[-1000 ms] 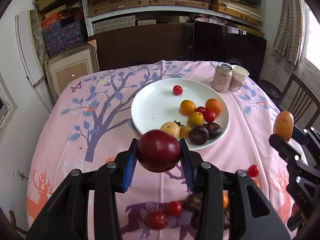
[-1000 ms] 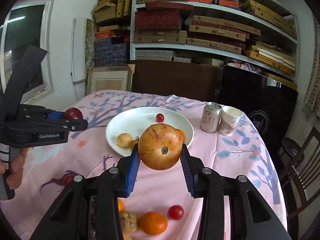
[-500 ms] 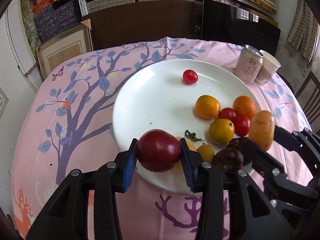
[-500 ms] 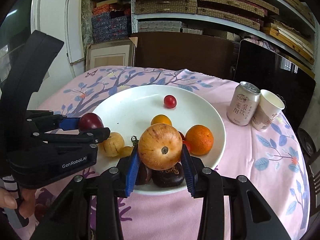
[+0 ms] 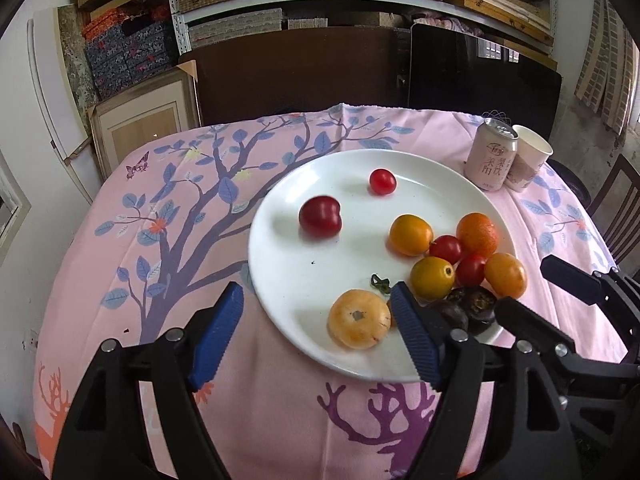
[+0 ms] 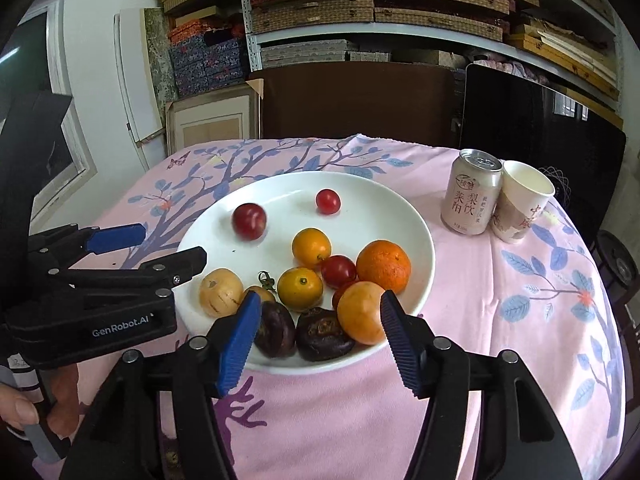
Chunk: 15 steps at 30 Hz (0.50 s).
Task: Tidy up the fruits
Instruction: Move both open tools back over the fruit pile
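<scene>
Red plum [image 5: 320,216] rolls free on my plate [image 5: 288,264]. It is smooth and soft; I pinch its round sides gently. Left tool [image 5: 316,328] and right tool [image 6: 316,338] just opened, both empty.

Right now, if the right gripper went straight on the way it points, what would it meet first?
Probably the near dark fruit on the white plate, between the open jaws of the right gripper; depth is unclear.

It looked like a home storeroom: shelves [image 6: 400,20] stacked with woven boxes stood behind a bench under a pink tree-print cloth [image 5: 160,240].
</scene>
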### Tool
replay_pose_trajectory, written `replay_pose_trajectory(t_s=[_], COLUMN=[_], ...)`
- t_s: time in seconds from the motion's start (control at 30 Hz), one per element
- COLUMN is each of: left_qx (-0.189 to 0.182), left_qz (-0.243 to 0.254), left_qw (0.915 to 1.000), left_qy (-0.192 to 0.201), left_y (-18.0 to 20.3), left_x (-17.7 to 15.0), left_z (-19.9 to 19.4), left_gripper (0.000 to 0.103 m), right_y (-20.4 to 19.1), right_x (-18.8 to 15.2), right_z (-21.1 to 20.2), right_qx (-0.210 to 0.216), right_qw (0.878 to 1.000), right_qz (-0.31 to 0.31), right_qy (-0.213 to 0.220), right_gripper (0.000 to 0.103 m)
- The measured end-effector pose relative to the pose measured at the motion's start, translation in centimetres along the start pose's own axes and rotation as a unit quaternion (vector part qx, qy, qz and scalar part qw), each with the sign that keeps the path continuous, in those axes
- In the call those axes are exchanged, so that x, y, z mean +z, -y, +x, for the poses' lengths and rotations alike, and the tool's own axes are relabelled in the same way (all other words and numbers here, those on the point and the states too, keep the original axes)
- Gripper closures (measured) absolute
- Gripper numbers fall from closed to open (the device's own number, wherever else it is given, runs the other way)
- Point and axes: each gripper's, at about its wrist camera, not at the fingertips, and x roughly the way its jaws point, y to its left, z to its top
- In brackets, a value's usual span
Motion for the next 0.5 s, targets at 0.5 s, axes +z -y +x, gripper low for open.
replay_pose_trajectory(t_s=[0.5], left_qx=[0.002], left_qz=[0.010], left_qw=[0.9999], left_qy=[-0.004], left_y=[-1.1], left_x=[-9.4], left_z=[-7.2], left_gripper=[0.022], right_y=[2.5], right_x=[-8.1], right_z=[-9.2], right_qx=[0.008], right_qw=[0.999], right_qz=[0.040], right_qy=[0.000], right_gripper=[0.034])
